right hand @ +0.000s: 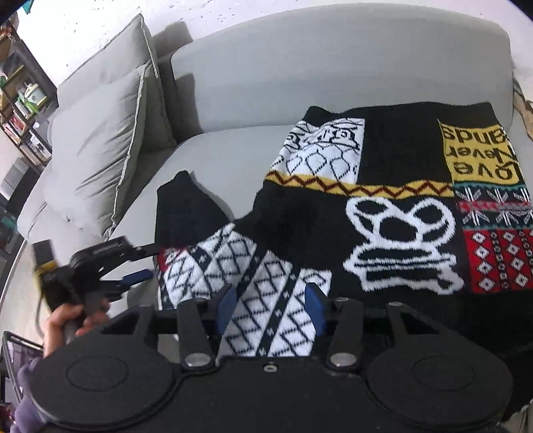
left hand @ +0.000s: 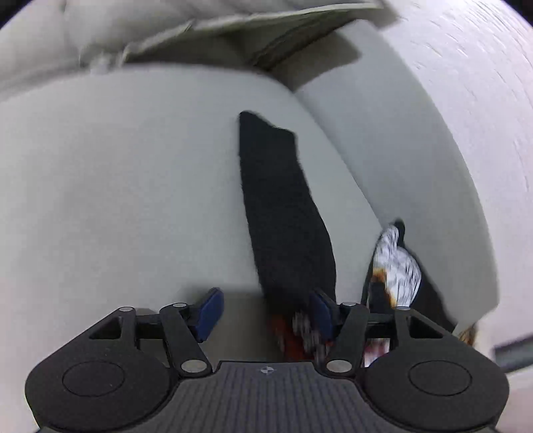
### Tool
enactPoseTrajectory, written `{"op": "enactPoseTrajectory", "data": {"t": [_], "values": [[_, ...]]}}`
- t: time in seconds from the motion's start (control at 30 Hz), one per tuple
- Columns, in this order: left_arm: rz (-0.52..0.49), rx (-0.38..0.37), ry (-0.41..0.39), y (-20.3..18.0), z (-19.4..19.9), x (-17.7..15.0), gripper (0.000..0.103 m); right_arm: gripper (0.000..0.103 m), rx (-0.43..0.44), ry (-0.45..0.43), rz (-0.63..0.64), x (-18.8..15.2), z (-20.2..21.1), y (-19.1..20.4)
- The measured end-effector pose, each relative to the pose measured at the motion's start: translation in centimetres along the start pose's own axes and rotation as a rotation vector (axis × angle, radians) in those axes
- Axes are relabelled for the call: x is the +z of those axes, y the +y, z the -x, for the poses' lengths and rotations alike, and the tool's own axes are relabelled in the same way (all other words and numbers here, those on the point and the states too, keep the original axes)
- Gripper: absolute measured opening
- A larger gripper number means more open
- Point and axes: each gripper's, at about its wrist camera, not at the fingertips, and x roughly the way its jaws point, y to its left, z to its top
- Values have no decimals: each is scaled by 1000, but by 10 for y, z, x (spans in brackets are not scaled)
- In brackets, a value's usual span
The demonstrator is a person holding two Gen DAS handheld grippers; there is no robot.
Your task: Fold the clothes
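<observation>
A black patterned knit sweater (right hand: 393,213) lies spread on a grey sofa seat (right hand: 213,146). Its left sleeve, white lattice with a black cuff (right hand: 186,206), lies bent across the seat. My right gripper (right hand: 271,308) is open, its blue pads either side of the lattice sleeve near the sweater's front edge. My left gripper (left hand: 265,311) is open at the sleeve's edge; it also shows in the right wrist view (right hand: 133,266), held by a hand. In the left wrist view the black sleeve (left hand: 283,213) stretches away over the seat.
Two grey cushions (right hand: 100,160) lean at the sofa's left end. The sofa back (right hand: 333,60) rises behind the sweater. A shelf with small items (right hand: 20,100) stands at far left. A cushion edge (left hand: 266,30) shows at the top of the left wrist view.
</observation>
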Motion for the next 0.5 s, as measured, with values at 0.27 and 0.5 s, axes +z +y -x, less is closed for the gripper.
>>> {"op": "enactPoseTrajectory", "data": {"t": [0.27,0.5], "values": [[-3,25,61,-13,-52,43,9,48,-32,15,-50,1,-10,-7],[-398,53,-434,-48,33,13,8,52,-39,-10,-40,3,2,-8]]}}
